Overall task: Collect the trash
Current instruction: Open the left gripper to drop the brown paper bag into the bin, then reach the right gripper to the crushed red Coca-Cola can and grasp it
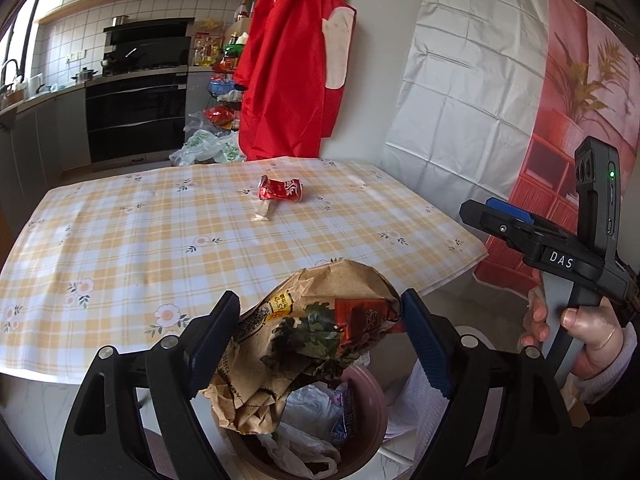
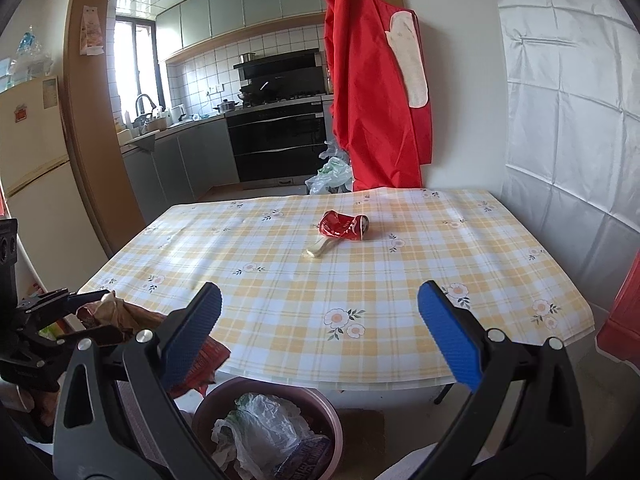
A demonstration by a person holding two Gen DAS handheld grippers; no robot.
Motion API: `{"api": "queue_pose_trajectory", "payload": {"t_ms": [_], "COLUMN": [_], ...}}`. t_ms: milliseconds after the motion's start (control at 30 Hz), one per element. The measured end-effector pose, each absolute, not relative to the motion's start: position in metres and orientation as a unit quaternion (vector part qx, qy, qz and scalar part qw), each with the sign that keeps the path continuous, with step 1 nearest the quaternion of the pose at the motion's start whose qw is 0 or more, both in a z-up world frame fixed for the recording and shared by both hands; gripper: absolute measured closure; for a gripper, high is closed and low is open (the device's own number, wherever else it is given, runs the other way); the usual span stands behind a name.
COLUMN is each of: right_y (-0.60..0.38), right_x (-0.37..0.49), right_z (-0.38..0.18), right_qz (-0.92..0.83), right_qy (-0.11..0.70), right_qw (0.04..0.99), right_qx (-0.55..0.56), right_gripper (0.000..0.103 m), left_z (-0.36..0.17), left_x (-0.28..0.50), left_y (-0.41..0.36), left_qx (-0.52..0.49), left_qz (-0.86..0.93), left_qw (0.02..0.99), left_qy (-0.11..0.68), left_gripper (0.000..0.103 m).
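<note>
My left gripper [image 1: 320,312] is shut on a crumpled brown paper bag [image 1: 304,332] and holds it above a pink trash bin [image 1: 370,408] that has plastic bags in it. The bag also shows at the left of the right wrist view [image 2: 120,312]. My right gripper [image 2: 318,304] is open and empty, above the table's near edge and the bin [image 2: 328,420]. A crushed red can [image 1: 280,190] [image 2: 344,226] lies on the checked tablecloth [image 1: 140,240] [image 2: 400,280] at mid-table, with a small pale wrapper [image 1: 264,212] [image 2: 318,249] touching its near side.
A red apron [image 1: 288,80] [image 2: 372,92] hangs on the wall behind the table. Plastic bags [image 1: 204,150] lie on the kitchen floor beyond the far edge. A white sheet [image 2: 568,100] covers the wall to the right. A fridge [image 2: 32,168] stands at left.
</note>
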State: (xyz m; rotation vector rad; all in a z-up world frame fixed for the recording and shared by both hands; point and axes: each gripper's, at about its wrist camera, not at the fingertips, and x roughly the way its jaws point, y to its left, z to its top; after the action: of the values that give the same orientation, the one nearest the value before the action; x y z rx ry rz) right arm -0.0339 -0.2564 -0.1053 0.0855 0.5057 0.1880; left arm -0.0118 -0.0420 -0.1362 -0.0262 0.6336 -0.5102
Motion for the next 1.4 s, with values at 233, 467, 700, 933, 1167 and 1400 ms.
{"api": "queue_pose_trajectory", "payload": {"t_ms": [233,467,700,933,1167,1400], "right_y": [-0.255,-0.253,-0.251,-0.252,-0.257,-0.262], "right_x": [-0.032,-0.031,-0.028,-0.021,-0.006,0.035], "right_z": [-0.108,-0.108,-0.111,-0.119,-0.132,-0.141], "right_qz": [0.093,0.093,0.089,0.087,0.081,0.095], "right_qy": [0.257,0.261,0.269,0.282,0.304,0.331], "right_qw": [0.961,0.960,0.958,0.955,0.949,0.939], "right_qx": [0.041,0.039,0.036,0.034,0.028,-0.003], "right_gripper": [0.006,0.006,0.006,0.006,0.006,0.007], "left_z": [-0.135,-0.140,-0.143,-0.145,-0.154,-0.161], "left_x": [-0.008,-0.001,0.002,0.005,0.021,0.051], "left_y": [-0.031,-0.001,0.020,0.021,0.019,0.024], "left_qx": [-0.008,-0.023,-0.036,-0.035,-0.025,-0.030], "left_qz": [-0.200,-0.139,-0.110,-0.105,-0.103,-0.096], "left_qw": [0.933,0.939,0.940,0.941,0.937,0.936], "left_qy": [0.298,0.314,0.321,0.321,0.332,0.337], "left_gripper": [0.006,0.006,0.006,0.006,0.006,0.006]}}
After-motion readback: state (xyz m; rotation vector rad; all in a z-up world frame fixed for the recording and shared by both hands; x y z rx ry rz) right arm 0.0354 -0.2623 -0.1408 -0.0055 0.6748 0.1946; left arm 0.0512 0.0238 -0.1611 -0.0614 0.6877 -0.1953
